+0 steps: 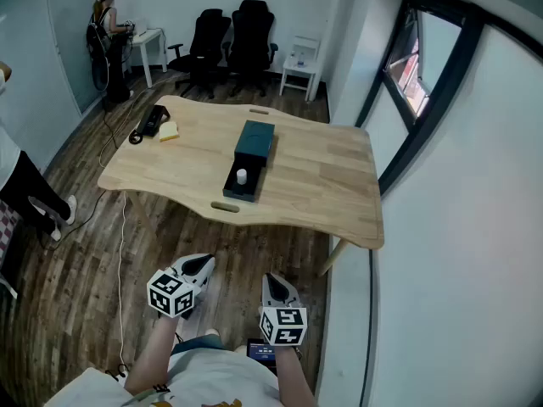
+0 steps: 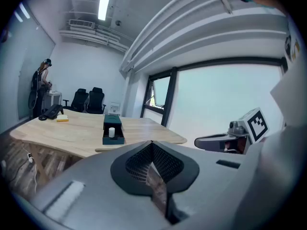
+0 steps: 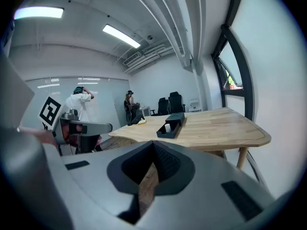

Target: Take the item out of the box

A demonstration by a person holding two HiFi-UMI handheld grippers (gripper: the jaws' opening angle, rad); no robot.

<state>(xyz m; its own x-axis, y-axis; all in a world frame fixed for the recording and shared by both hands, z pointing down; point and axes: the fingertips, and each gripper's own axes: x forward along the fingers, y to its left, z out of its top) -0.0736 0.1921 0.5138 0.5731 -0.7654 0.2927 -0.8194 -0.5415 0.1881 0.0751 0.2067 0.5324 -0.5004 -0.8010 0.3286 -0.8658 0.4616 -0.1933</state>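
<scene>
A dark teal box lies in the middle of the wooden table. Its near half is an open tray, and a small white cylinder stands upright in it. Both grippers hang well short of the table's near edge, over the floor. My left gripper is shut and holds nothing. A little to its right, my right gripper is also shut and empty. The left gripper view shows the box and the white cylinder far ahead. In the right gripper view the box is likewise far off.
A black phone and a yellow notepad lie at the table's far left corner. Two black office chairs and a white side table stand behind. A person stands at the back left. A window wall runs along the right.
</scene>
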